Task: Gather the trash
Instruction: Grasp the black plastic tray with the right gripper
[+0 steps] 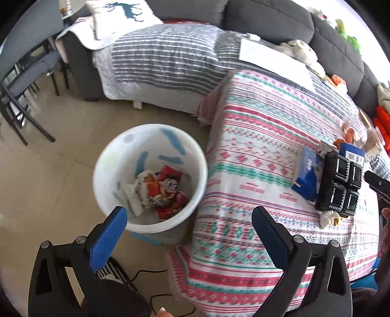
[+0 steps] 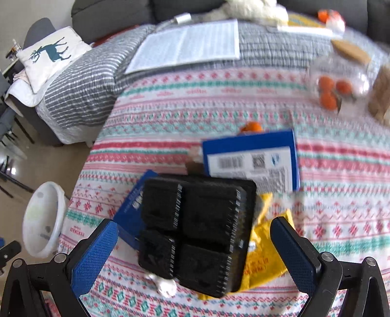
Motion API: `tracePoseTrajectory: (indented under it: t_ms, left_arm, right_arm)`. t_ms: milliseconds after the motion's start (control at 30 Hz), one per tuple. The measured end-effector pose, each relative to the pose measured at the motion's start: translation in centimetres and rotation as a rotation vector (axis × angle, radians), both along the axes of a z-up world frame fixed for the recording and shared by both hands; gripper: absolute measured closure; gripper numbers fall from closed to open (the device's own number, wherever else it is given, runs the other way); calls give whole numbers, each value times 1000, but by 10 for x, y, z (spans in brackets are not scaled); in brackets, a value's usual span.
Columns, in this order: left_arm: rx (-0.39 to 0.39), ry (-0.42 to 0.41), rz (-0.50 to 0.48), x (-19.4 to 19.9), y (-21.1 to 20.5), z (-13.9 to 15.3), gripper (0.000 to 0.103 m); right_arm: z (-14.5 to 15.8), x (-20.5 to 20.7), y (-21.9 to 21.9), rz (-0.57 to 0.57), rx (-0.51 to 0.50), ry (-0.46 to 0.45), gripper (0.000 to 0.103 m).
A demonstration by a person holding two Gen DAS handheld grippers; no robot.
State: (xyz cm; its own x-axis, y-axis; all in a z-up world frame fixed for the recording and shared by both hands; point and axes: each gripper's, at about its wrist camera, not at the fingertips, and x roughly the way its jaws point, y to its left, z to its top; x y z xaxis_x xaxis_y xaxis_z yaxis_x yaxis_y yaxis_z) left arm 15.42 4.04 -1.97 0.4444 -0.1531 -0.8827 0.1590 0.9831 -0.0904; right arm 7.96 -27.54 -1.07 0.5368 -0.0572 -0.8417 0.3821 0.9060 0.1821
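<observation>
A white bin [image 1: 151,178] stands on the floor beside the blanket-covered table [image 1: 256,151], with a red cartoon wrapper [image 1: 168,192] and white paper scraps inside. My left gripper [image 1: 190,217] hangs open and empty above the bin's near rim and the table edge. On the table a black four-compartment tray [image 2: 202,231] lies over a yellow wrapper [image 2: 264,258], a flat blue pack [image 2: 131,209] and a crumpled white tissue [image 2: 167,287]. A blue box [image 2: 251,156] sits just behind it. My right gripper [image 2: 195,226] is open above the tray, its pads clear of both sides.
Small oranges in clear packaging [image 2: 331,92], a printed sheet [image 2: 190,46] and plush toys lie farther back on the table and grey sofa. A deer cushion [image 1: 121,17] rests on the sofa arm. Dark chairs [image 1: 22,80] stand left of the bin, and cables run across the floor.
</observation>
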Motion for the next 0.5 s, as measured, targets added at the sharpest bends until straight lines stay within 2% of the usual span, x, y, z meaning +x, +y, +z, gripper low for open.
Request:
tracePoseTrajectory:
  t_ms: [67, 133, 200, 300, 400, 500]
  left_arm:
    - [-6, -1, -17, 0, -8, 0, 0]
    - [-7, -1, -28, 0, -13, 0, 0]
    - [-4, 0, -39, -1, -18, -1, 0]
    - [-3, 2, -55, -1, -21, -2, 0]
    - [0, 4, -74, -1, -25, -4, 0]
    - [14, 3, -87, -1, -31, -6, 0]
  right_arm:
    - [-6, -2, -7, -10, 21, 14, 1]
    - [-13, -3, -16, -24, 54, 29, 7]
    - [-20, -4, -24, -33, 118, 39, 18]
    - [-30, 0, -29, -30, 181, 52, 28]
    - [-35, 5, -28, -16, 190, 58, 39]
    - [-36, 5, -26, 5, 187, 55, 41]
